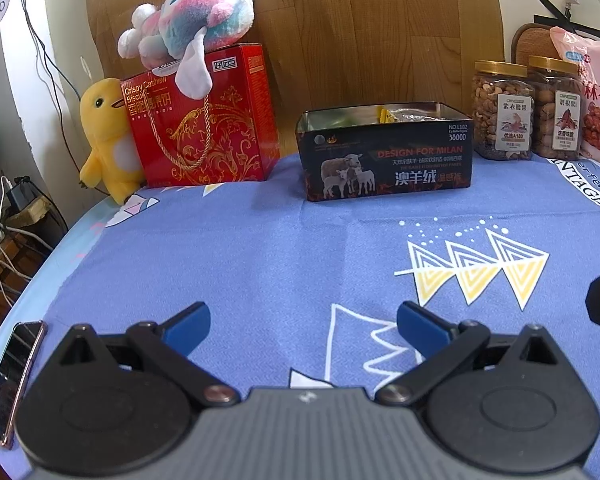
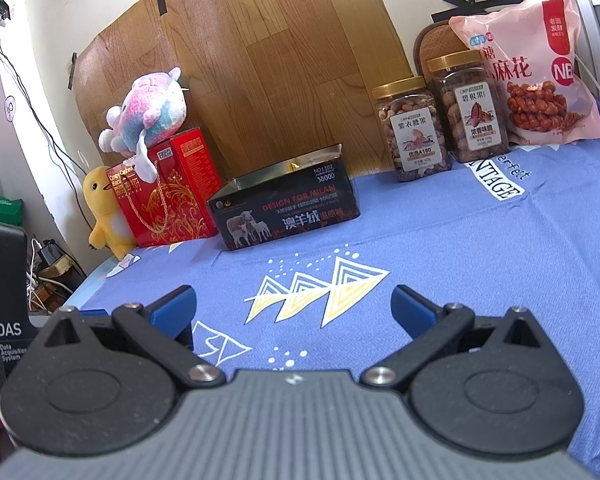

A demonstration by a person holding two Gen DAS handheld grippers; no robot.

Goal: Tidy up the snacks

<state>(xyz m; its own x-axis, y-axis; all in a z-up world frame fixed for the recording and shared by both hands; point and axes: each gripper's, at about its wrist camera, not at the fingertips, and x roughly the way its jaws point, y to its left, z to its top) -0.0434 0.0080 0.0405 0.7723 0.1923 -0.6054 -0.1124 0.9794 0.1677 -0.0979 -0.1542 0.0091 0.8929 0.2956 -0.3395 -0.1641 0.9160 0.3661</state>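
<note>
Both the left gripper (image 1: 303,322) and the right gripper (image 2: 294,306) are held spread and empty above the cloth-covered surface (image 1: 280,240), presumably readied for reaching, while the snacks appear already gathered in the open black tin (image 1: 386,152) at the back.

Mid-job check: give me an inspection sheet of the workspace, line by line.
Surface: blue patterned cloth.
Job's things: open black tin with wrappers inside; two nut jars and; pink snack bag; red biscuit box.
Clutter: phone; yellow plush; pastel plush on the box.
Grippers: left claw and right claw open, empty.
Cables: tangle off the table's left edge.
Surroundings: wood-look panel behind.
</note>
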